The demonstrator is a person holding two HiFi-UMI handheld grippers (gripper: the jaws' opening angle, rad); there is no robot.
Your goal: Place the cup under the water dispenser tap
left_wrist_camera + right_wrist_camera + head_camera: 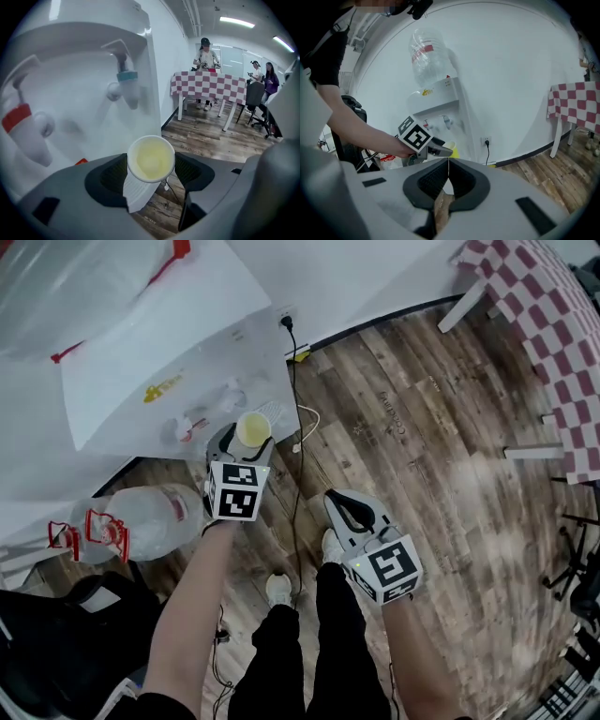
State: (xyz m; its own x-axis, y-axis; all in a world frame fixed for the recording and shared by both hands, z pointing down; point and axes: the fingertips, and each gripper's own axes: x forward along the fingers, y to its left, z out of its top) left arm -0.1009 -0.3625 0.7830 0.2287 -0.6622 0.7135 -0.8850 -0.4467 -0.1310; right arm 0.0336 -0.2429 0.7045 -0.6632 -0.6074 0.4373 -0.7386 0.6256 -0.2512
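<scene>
So that it can be carried in beneath a tap, the ribbed, tapered white plastic cup is clamped mouth-upward between the left gripper's jaws. It is not yet under the smooth white water dispenser's blue-capped tap. The right gripper is held closed and empty.

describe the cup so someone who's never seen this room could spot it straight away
Find the white water dispenser by the wall. Just in front of its taps, the left gripper grips a small cup: ribbed white sides, pale yellow inside, the only cup around.
</scene>
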